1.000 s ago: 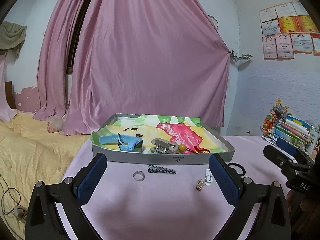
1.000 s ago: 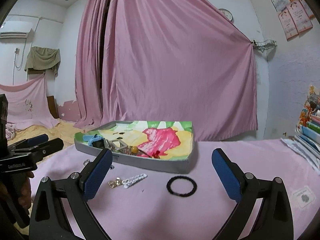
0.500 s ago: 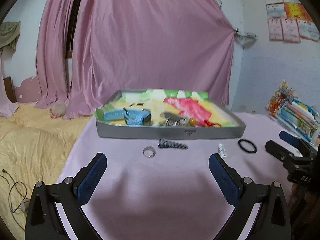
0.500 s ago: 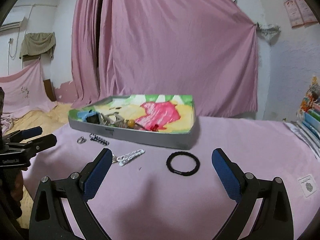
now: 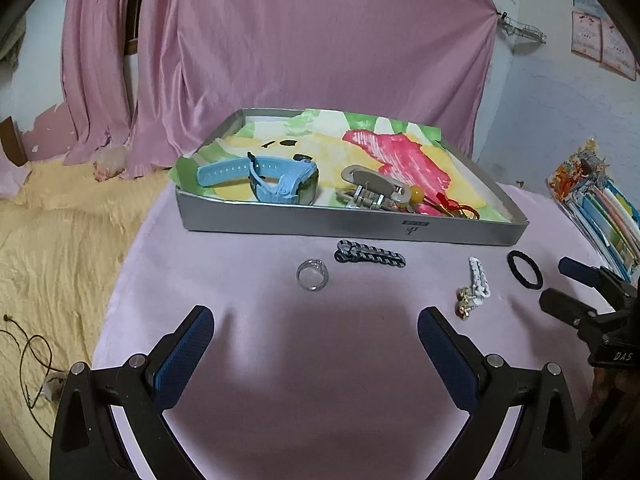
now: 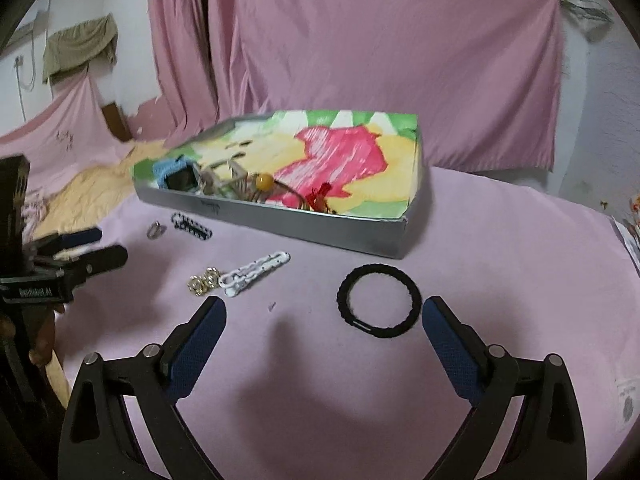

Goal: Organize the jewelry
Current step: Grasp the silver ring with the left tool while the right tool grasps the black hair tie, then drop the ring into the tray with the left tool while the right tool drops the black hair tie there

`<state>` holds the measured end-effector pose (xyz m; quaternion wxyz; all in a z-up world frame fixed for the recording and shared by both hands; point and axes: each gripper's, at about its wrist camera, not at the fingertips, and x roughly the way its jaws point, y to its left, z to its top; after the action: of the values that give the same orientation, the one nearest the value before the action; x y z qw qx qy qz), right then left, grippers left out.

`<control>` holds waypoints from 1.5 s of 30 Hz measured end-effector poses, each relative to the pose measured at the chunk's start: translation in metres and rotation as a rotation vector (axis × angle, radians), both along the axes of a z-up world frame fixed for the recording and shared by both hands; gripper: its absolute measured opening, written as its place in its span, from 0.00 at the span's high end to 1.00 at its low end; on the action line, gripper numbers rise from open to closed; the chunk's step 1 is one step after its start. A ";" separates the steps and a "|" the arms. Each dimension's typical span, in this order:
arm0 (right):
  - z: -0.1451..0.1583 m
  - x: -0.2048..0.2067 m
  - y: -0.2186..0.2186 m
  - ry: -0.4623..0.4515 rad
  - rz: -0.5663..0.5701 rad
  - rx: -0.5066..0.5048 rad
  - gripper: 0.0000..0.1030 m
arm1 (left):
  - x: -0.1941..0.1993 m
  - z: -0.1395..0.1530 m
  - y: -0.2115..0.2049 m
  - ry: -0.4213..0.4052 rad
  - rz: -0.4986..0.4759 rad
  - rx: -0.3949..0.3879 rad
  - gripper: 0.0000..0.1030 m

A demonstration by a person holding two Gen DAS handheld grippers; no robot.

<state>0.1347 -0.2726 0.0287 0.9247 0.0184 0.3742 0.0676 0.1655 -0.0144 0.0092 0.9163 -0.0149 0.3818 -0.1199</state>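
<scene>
Left gripper (image 5: 316,328) hung over the pink-covered desk (image 5: 320,380), fingers spread wide and empty, with the clear ring (image 5: 312,275) just ahead of the gap. Right gripper (image 6: 324,316) was likewise wide apart and empty, and the black band (image 6: 379,306) lay flat between its fingertips and a little ahead, so I judged that piece its likely next pick.

Silver tray (image 5: 352,226) sat at the far side, lined with bright printed paper. It already held a blue watch (image 5: 276,180), a grey clasp (image 5: 374,190) and a red cord with a yellow bead (image 5: 438,200), all crowded near the front wall.

Loose on the cloth: dark link chain (image 5: 370,255) close to the tray front, white link chain (image 5: 479,276) touching the gold earrings (image 5: 465,304). I judged roughly half remained outside.
</scene>
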 end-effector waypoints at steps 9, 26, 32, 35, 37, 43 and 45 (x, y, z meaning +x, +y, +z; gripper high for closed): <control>-0.007 0.020 0.003 0.068 0.039 -0.020 0.44 | 0.022 -0.003 -0.007 0.065 -0.026 0.012 0.23; -0.013 0.031 0.002 0.122 0.062 -0.029 0.67 | 0.045 -0.008 -0.016 0.088 0.006 0.090 0.62; -0.014 0.029 0.006 0.109 0.091 -0.044 0.81 | 0.044 -0.007 -0.015 0.082 -0.006 0.094 0.81; -0.013 0.029 0.010 0.104 0.114 -0.046 0.89 | 0.040 -0.007 -0.018 0.073 -0.018 0.105 0.81; -0.013 0.029 0.012 0.102 0.130 -0.044 0.95 | 0.037 -0.006 -0.020 0.072 -0.035 0.092 0.81; -0.012 0.027 0.014 0.101 0.150 -0.019 0.95 | 0.027 -0.007 -0.026 0.068 -0.105 0.014 0.81; -0.011 0.025 0.015 0.091 0.156 0.004 0.95 | 0.022 -0.006 -0.029 0.057 -0.129 -0.012 0.81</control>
<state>0.1594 -0.2579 0.0177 0.8987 -0.0059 0.4160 0.1390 0.1878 -0.0431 0.0036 0.8954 0.0007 0.4070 -0.1807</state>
